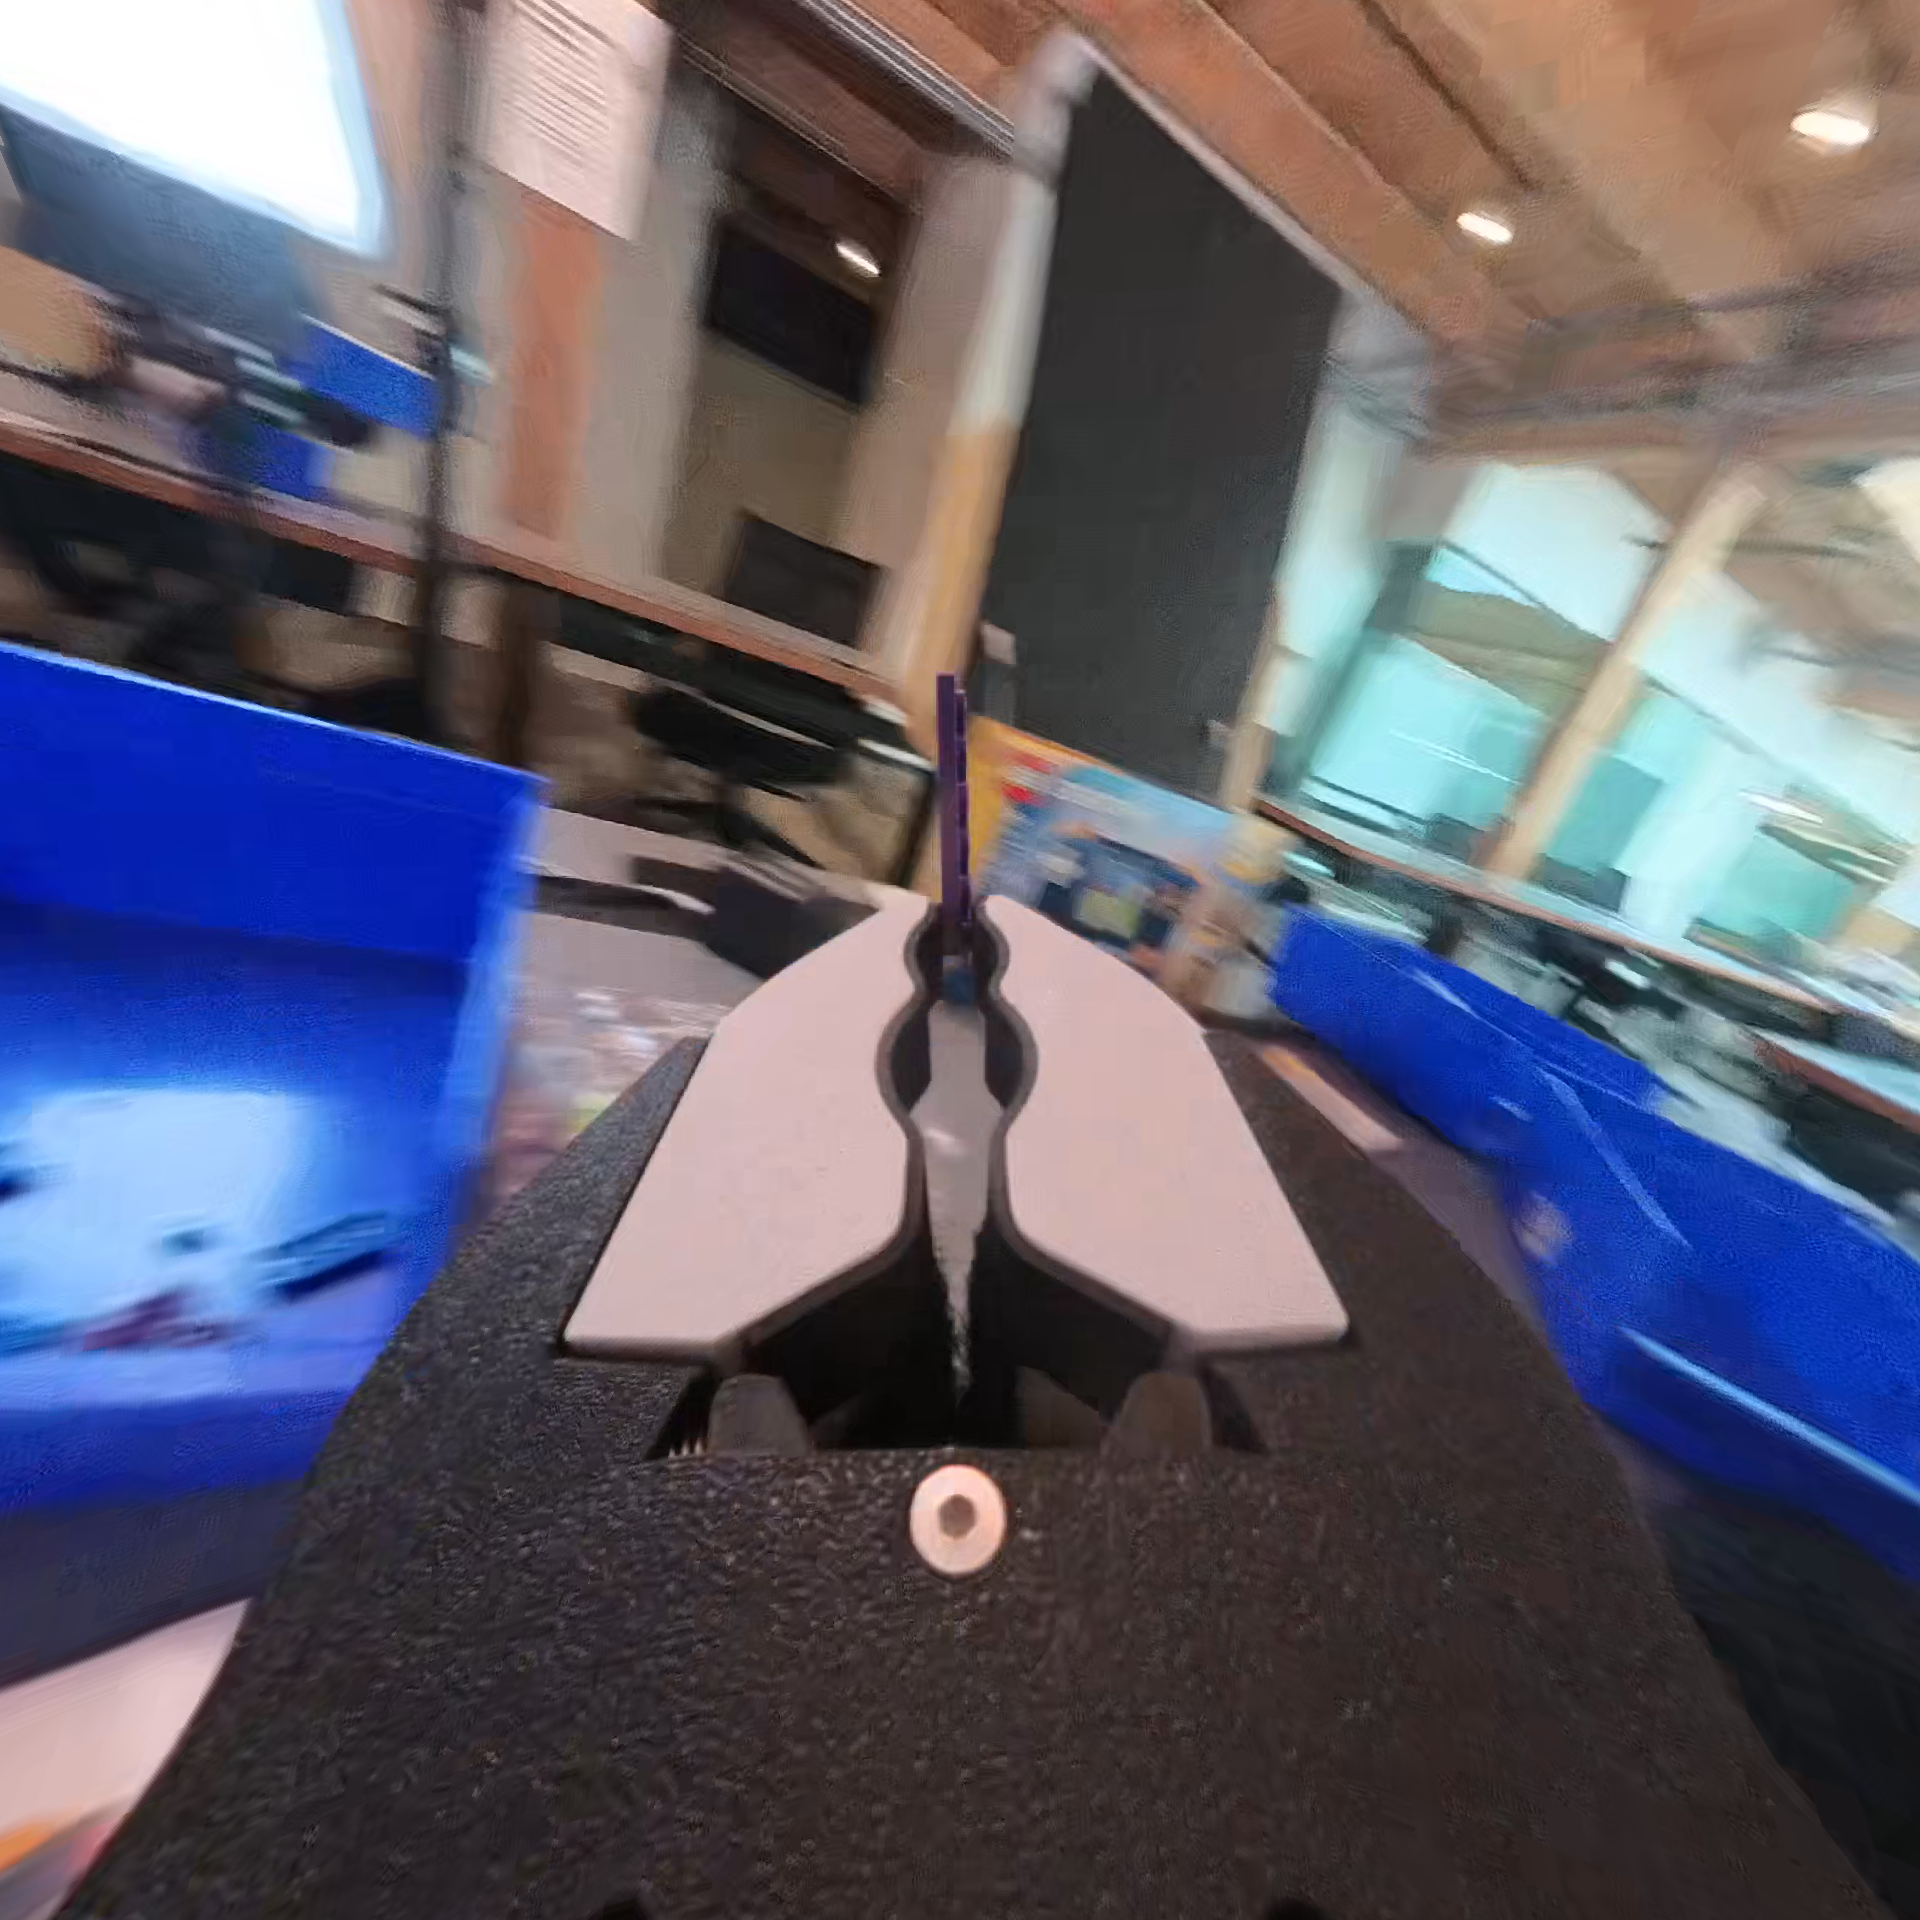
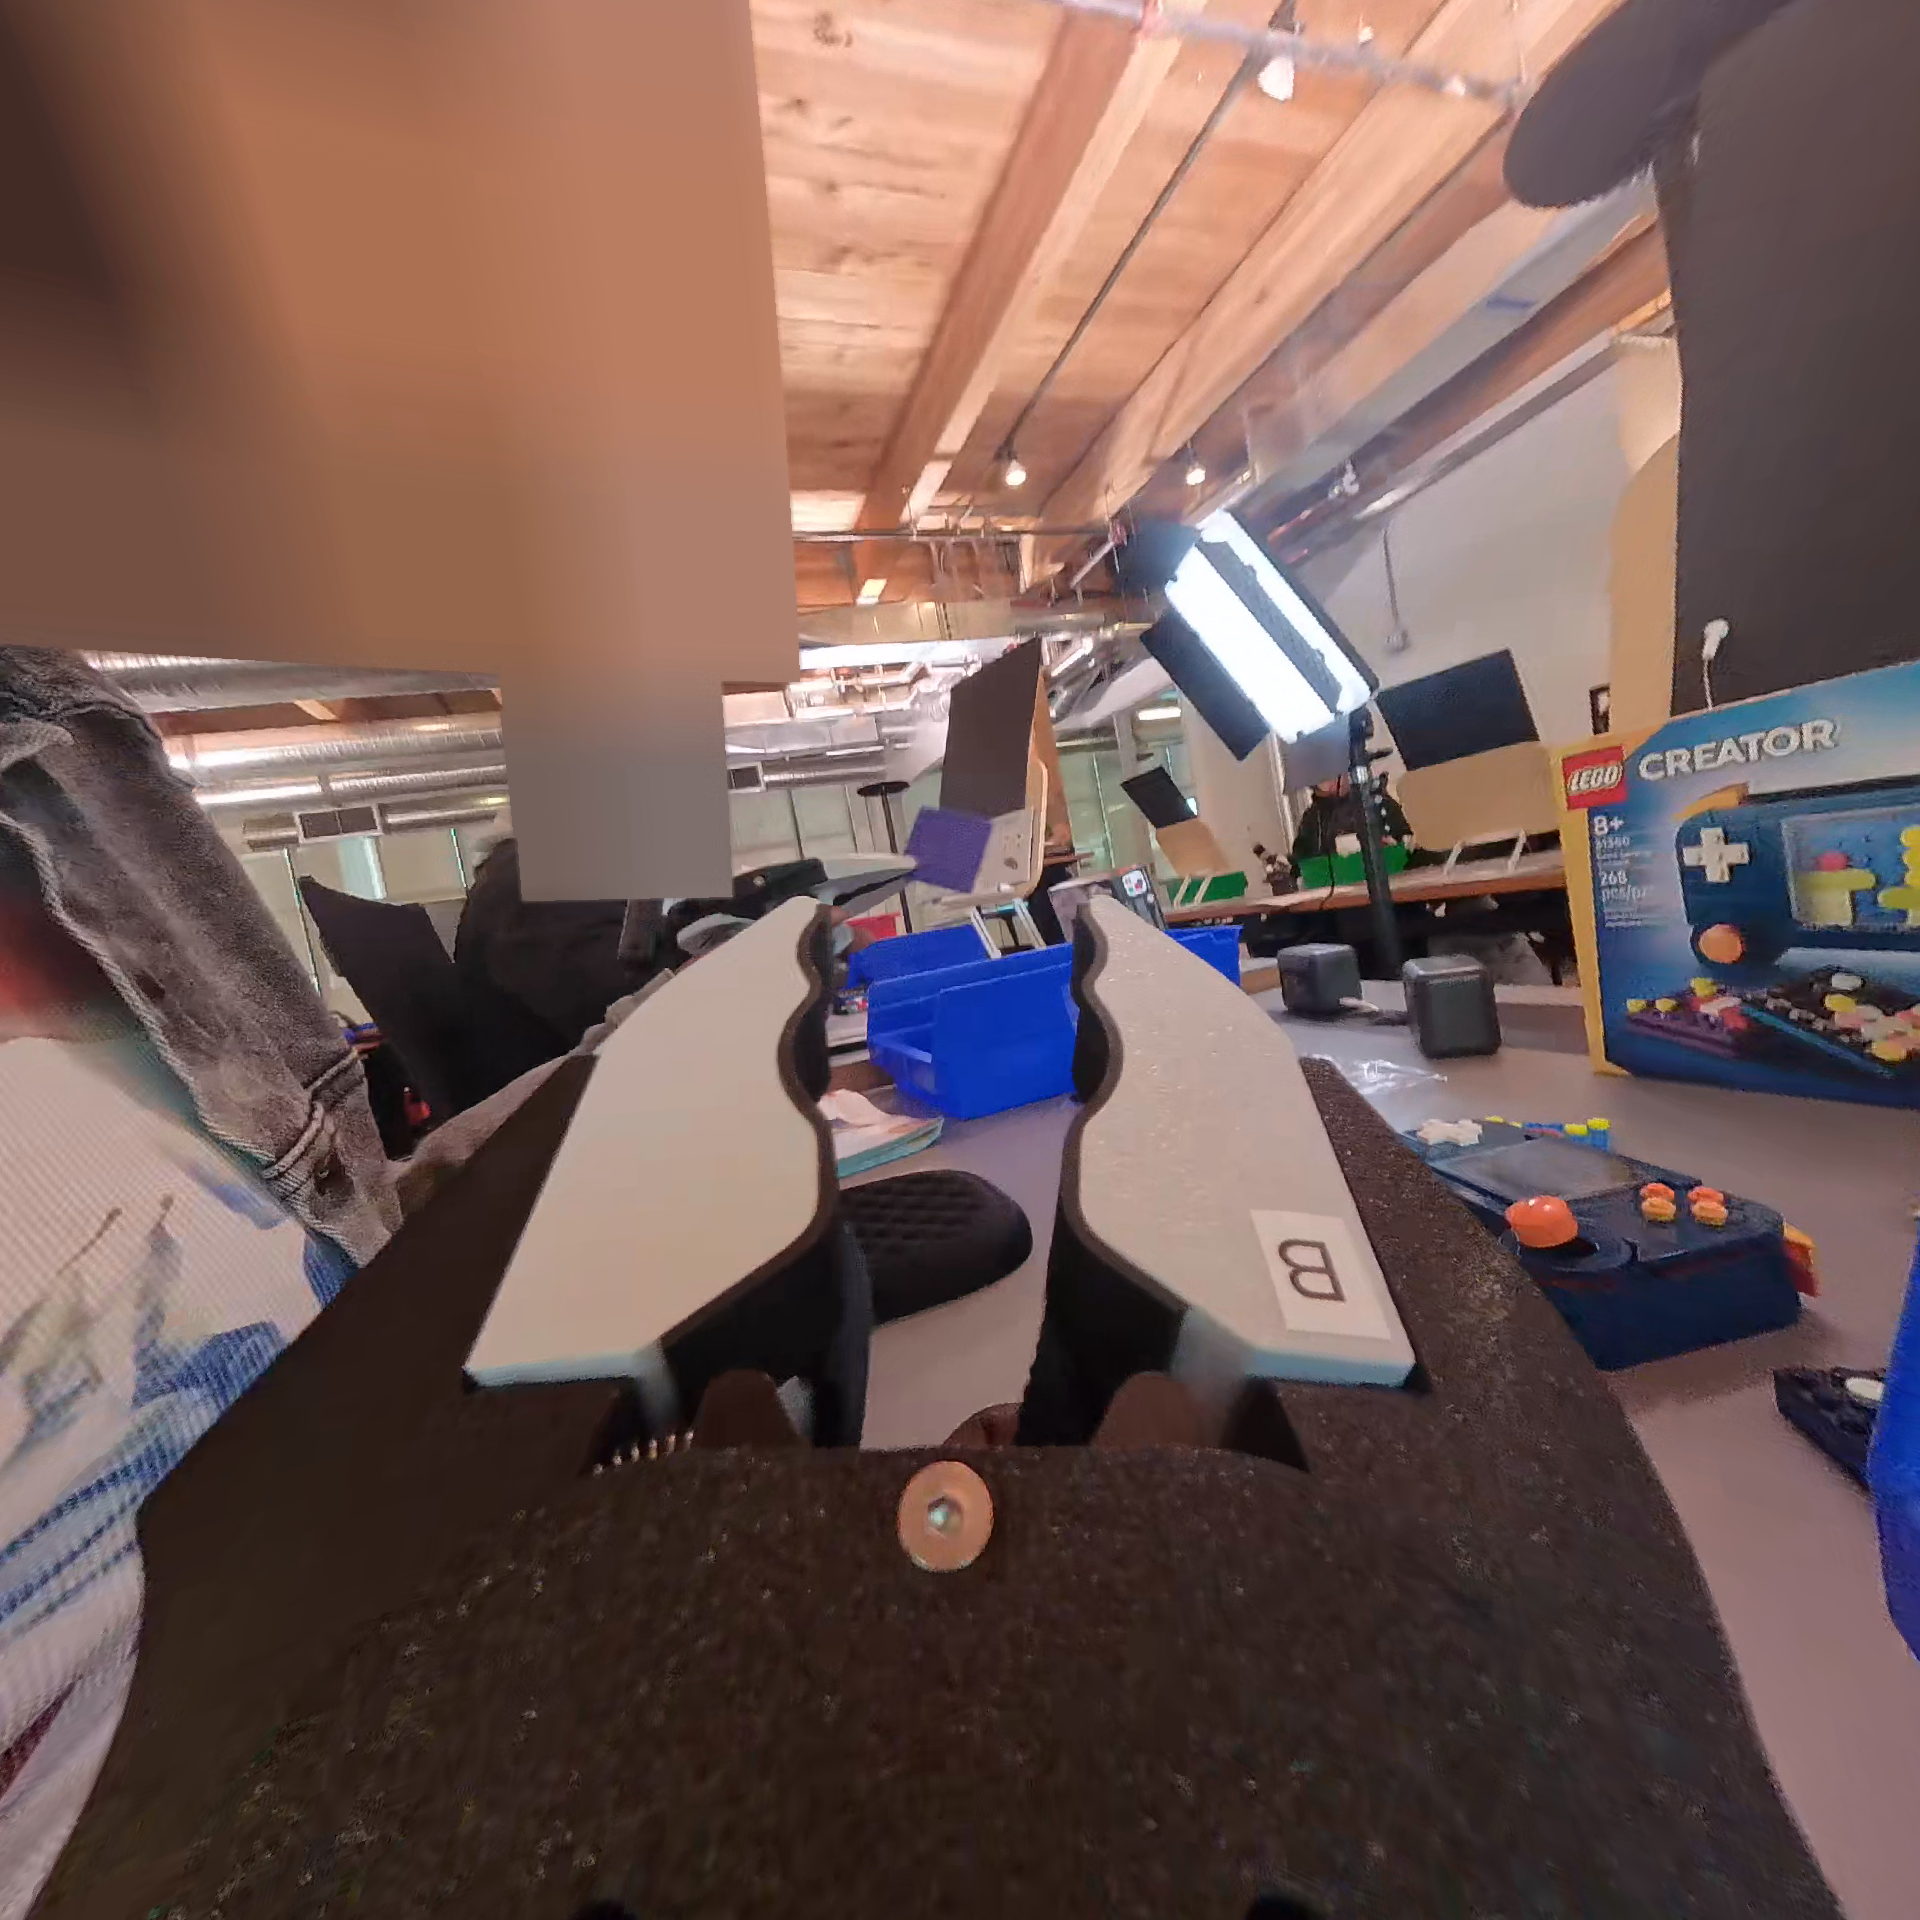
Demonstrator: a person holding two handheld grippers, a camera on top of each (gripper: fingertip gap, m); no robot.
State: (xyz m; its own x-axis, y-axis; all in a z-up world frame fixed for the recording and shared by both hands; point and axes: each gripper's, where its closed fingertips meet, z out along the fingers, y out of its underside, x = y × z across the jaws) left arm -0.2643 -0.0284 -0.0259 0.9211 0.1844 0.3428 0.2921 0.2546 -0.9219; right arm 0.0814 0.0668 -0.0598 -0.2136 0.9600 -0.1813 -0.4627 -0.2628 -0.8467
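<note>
My left gripper is shut on a thin purple plate, seen edge-on and sticking up past the fingertips. The left wrist view is blurred by motion. My right gripper is open and empty, held above the grey table. In the right wrist view the left gripper shows farther off, just beyond my fingertips, holding the purple plate in the air. A dark blue brick-built game console with orange buttons lies on the table to the right.
Blue bins stand mid-table, and blue bins flank the left gripper. A toy set box stands at the right. A black mesh pad lies below the right gripper. A person's sleeve is close on the left. Across from one pair of fingers to the other is roughly 35 cm.
</note>
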